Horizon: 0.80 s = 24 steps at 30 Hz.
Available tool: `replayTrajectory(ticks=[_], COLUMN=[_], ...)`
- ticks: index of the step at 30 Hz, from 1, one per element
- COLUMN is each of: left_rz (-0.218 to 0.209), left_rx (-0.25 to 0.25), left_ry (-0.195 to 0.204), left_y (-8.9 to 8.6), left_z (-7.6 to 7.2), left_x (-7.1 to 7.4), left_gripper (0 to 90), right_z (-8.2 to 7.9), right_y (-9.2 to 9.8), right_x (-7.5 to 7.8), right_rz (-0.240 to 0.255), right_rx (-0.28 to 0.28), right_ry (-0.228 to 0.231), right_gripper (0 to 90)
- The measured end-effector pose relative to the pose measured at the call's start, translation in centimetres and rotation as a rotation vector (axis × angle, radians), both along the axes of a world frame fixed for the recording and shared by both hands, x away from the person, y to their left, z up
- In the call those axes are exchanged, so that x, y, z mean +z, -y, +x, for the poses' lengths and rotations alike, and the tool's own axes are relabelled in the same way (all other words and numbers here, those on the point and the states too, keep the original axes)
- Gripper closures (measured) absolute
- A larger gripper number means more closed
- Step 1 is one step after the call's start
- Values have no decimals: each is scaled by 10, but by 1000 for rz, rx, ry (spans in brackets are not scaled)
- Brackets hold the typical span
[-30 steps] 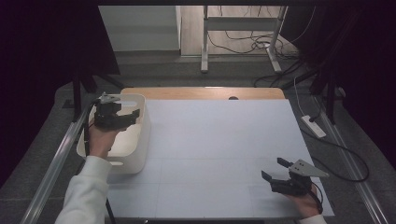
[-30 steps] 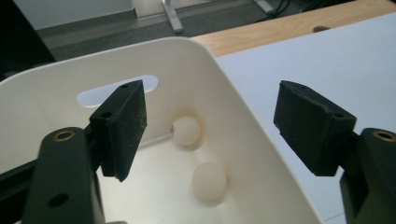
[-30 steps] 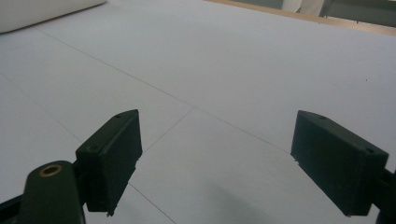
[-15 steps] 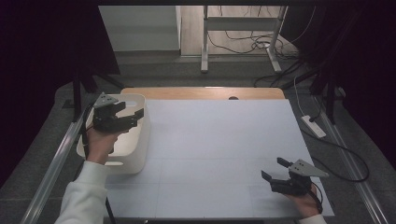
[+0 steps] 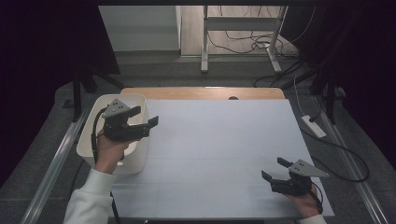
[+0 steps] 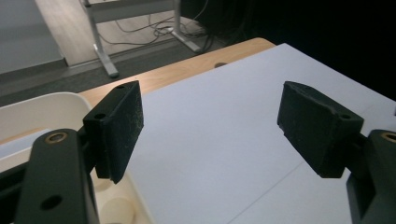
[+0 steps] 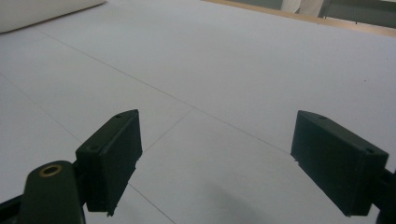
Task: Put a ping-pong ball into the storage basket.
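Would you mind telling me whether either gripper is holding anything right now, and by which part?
Nothing is held. The left gripper is open above the white bin, and the right gripper is open near the table.

A pale sheet (image 5: 219, 149) covers nearly the whole table (image 5: 201, 92), with thin creases crossing it; only a strip of bare wood shows along the far edge. A white tub (image 5: 135, 161) sits at the left side of the table, partly overlapping the sheet's edge. Beyond the table stands a grey metal frame (image 5: 243, 28) on the floor, with loose cables (image 5: 243, 44) tangled around its feet. A white power strip (image 5: 314, 126) lies on the floor to the right, a dark cable (image 5: 345, 154) looping past it.
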<state>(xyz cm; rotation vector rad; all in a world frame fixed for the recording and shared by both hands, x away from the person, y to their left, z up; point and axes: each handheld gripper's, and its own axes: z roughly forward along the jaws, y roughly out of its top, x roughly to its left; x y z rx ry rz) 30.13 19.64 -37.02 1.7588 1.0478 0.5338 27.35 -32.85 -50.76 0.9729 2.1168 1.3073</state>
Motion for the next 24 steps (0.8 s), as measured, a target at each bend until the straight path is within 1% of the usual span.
replayTrajectory(ticks=[7,12,16,19,24], left_rz=[-1,1,5,16,18], left_rx=[-54,-111,-154,-172,-199], left_ry=[10,13,15,22,22], left_y=[13,27,40,47,58], left_z=[-9,-16,-23,-27,-33], left_x=[-3,-8,-15,-20,-31], left_gripper=[233,232,230,230,230], right_z=[0,0,0,-1,0], right_y=[0,0,0,0,1], right_x=[0,0,0,0,0], right_rz=[-1,-1,-1,-2,-5], right_rx=[0,-1,-1,-2,2], right_ry=[-1,3,4,3,5], right_gripper=[164,164,164,164,164])
